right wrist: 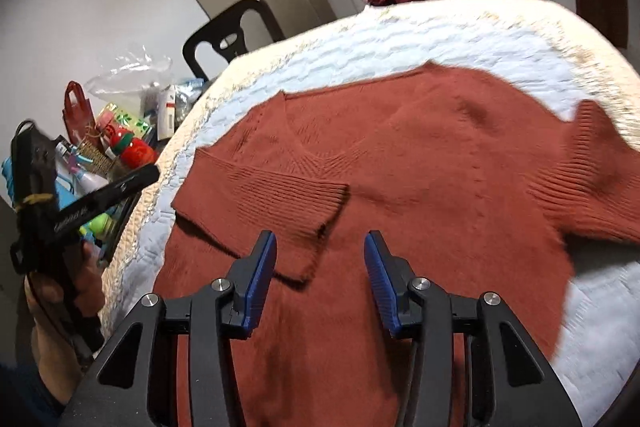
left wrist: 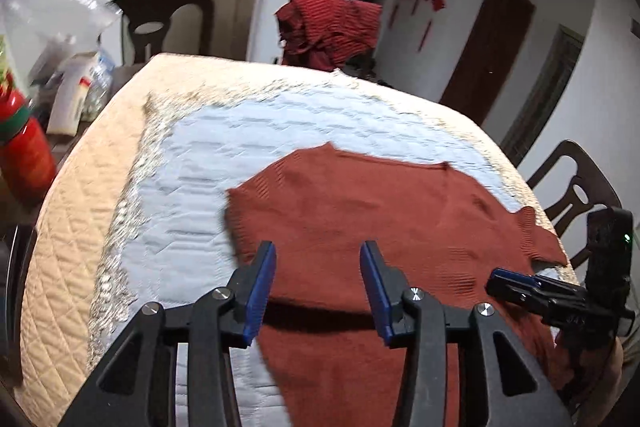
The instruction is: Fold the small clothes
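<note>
A rust-red knit sweater (right wrist: 420, 163) lies flat on the quilted table cover (right wrist: 440, 35), V-neck toward the far side. Its left sleeve (right wrist: 276, 203) is folded across the chest; the right sleeve (right wrist: 592, 179) spreads out to the right. My right gripper (right wrist: 318, 279) is open and empty just above the sweater's lower body. My left gripper (left wrist: 318, 287) is open and empty above the sweater (left wrist: 380, 211) near its left edge. The right gripper also shows in the left wrist view (left wrist: 516, 285), and the left gripper shows at the left of the right wrist view (right wrist: 136, 179).
A heap of dark red clothes (left wrist: 328, 27) sits beyond the table's far edge. Clutter with a red bottle (left wrist: 24, 147) and a plastic bag (left wrist: 52, 11) stands left of the table. Dark chairs stand at the far left (left wrist: 168, 23) and the right (left wrist: 576, 187).
</note>
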`<state>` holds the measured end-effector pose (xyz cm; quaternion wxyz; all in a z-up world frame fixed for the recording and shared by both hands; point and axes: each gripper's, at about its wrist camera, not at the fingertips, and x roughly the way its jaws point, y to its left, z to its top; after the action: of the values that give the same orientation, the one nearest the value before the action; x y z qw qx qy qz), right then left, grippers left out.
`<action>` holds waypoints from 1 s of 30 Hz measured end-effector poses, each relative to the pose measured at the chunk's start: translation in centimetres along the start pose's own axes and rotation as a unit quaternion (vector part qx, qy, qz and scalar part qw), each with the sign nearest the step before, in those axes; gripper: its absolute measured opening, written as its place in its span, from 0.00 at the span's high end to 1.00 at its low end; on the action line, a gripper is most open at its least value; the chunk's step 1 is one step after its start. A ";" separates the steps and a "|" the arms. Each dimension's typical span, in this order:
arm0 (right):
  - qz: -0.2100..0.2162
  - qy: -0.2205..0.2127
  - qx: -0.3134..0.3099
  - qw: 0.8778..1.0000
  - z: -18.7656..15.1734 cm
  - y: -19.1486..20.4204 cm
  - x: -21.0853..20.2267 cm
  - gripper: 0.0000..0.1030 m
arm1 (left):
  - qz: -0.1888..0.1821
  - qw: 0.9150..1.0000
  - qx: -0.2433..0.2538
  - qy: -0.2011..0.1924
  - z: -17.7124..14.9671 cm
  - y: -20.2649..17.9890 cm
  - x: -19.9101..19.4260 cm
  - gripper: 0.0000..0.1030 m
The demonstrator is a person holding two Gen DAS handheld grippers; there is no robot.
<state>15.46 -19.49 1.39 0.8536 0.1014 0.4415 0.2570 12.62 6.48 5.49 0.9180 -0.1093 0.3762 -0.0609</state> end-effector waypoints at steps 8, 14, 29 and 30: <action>-0.013 0.033 -0.009 0.999 1.5 1.2 4.0 0.73 | -0.013 1.000 -0.008 0.024 -1.7 1.3 1.6 0.55; -0.013 0.027 -0.026 0.999 3.5 1.5 3.9 0.97 | -0.032 0.999 -0.003 0.014 -1.3 0.8 1.7 0.55; -0.032 0.023 -0.021 0.999 7.5 -0.5 5.9 0.96 | -0.032 0.999 -0.020 0.033 -1.0 1.4 5.2 0.57; -0.045 0.029 -0.018 0.998 7.2 -1.0 6.1 0.95 | -0.033 0.999 -0.019 0.034 -1.0 1.4 5.0 0.57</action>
<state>24.56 -16.72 0.96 0.8528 0.0585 0.4656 0.2291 15.52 6.72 1.06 0.9000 -0.1369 0.4046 -0.0874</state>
